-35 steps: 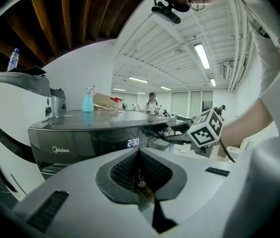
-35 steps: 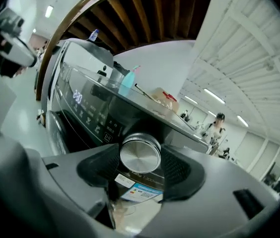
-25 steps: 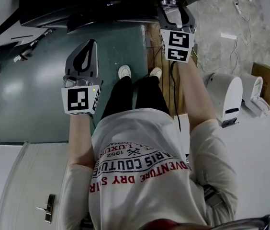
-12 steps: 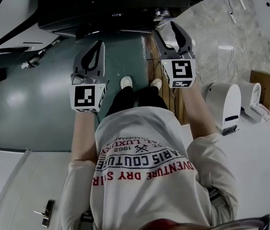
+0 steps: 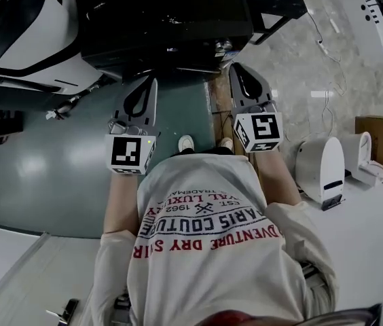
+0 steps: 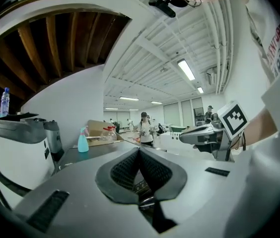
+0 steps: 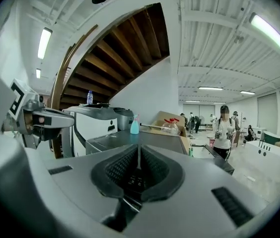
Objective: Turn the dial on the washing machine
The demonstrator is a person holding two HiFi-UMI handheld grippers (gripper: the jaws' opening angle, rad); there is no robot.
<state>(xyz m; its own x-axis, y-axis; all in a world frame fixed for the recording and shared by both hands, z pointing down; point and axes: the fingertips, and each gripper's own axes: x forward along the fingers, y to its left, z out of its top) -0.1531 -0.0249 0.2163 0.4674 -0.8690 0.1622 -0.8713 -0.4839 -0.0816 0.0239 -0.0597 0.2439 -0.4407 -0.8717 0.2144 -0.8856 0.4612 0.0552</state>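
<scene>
Before the dark-topped machine [image 5: 171,19], which I take for the washing machine, the left gripper [image 5: 148,81] hangs left of centre, jaws pressed together on nothing. Further right, the right gripper [image 5: 238,70] sits just short of the machine's front edge. Its jaws have just been closing, and nothing lies between them either. The dial I cannot pick out surely; it likely sits on that front, below the edge. The risk: with jaws shut, the right gripper would bump or skid off the dial instead of clasping it, unless they reopen first.

L claw [image 6: 139,151] closed, nothing held.
</scene>
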